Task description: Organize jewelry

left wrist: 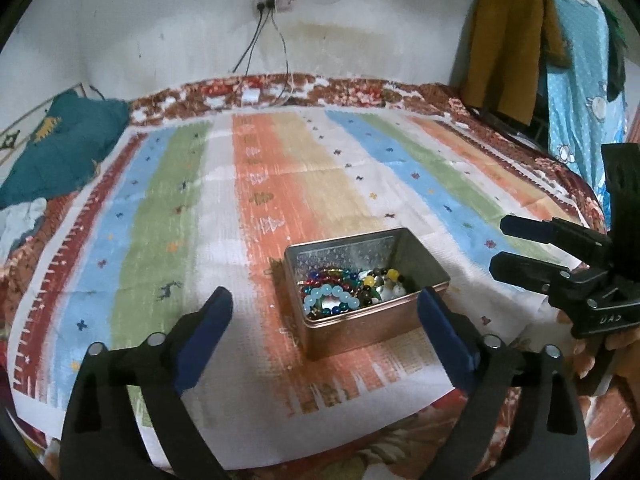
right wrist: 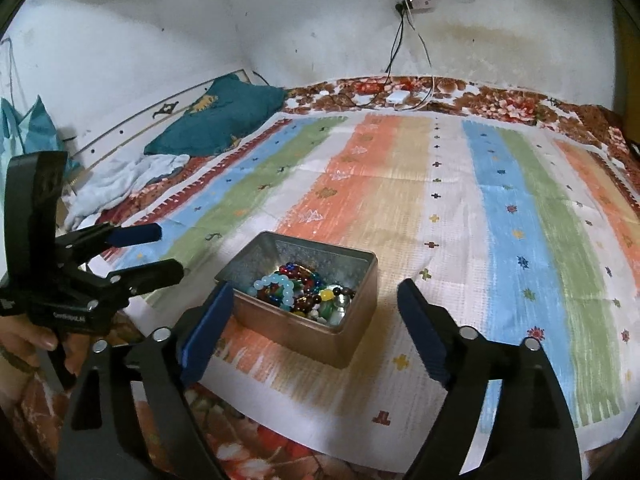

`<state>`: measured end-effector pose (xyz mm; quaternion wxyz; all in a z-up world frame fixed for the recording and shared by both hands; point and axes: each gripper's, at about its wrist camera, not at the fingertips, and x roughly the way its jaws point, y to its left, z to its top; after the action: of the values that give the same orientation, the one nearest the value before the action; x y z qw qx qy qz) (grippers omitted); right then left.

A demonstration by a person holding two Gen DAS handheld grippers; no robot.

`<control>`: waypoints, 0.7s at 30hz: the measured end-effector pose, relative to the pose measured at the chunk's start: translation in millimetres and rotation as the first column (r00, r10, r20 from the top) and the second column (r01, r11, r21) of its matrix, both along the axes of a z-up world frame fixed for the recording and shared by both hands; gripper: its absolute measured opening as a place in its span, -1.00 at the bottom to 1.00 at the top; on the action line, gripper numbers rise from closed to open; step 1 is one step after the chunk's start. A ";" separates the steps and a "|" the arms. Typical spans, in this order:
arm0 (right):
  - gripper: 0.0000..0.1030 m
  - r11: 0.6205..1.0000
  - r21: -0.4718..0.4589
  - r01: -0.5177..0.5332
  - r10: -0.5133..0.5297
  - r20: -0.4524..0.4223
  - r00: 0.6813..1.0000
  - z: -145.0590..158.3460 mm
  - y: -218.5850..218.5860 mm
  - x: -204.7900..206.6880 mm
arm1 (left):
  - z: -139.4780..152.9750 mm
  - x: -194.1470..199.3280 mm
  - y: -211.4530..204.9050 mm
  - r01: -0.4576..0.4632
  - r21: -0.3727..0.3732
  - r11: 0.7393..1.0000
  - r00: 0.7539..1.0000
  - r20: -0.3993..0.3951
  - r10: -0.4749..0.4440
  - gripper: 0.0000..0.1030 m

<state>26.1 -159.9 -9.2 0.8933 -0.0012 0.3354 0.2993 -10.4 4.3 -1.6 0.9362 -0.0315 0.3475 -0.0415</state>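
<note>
An open metal tin [left wrist: 362, 326] [right wrist: 296, 330] stands on a striped cloth [left wrist: 260, 208] [right wrist: 400, 200] spread on a bed. Inside lies a heap of bead bracelets [left wrist: 348, 290] [right wrist: 300, 290]: a pale blue one on top, with red, blue, green and yellow beads. My left gripper [left wrist: 326, 320] is open and empty, held above and in front of the tin; it also shows in the right wrist view [right wrist: 166, 250]. My right gripper [right wrist: 316, 320] is open and empty, its left finger near the tin's near corner; it also shows in the left wrist view [left wrist: 502, 246].
A teal pillow [left wrist: 60, 148] [right wrist: 220, 120] and crumpled pale cloth [right wrist: 120, 184] lie at the bed's left. Cables [left wrist: 260, 40] hang from a wall socket to a white charger [right wrist: 398, 96]. Clothes [left wrist: 520, 40] hang at the right. The floral bedspread [left wrist: 360, 92] borders the cloth.
</note>
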 end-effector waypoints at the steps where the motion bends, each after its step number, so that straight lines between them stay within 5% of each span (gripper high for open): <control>1: 0.72 1.000 0.003 0.001 -0.001 0.007 1.000 0.7 -0.6 -2.6 | 0.9 -3.3 -1.5 0.004 0.003 1.000 1.000 0.012 -0.004 0.88; 8: 0.91 1.000 0.026 0.009 -0.010 0.043 0.999 4.2 -6.4 -17.7 | 0.9 -18.0 -8.5 0.010 0.029 1.000 0.999 0.043 -0.011 0.89; 21: 0.92 0.999 0.047 0.020 -0.023 0.073 0.997 5.1 -13.4 -33.4 | -0.1 -41.0 -11.4 -0.035 0.010 0.999 0.996 0.083 0.034 0.89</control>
<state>-7.3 -173.3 -4.1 0.9081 0.0121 0.2951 0.2970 -51.4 -7.1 -1.7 0.9505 -0.0304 0.3081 -0.0247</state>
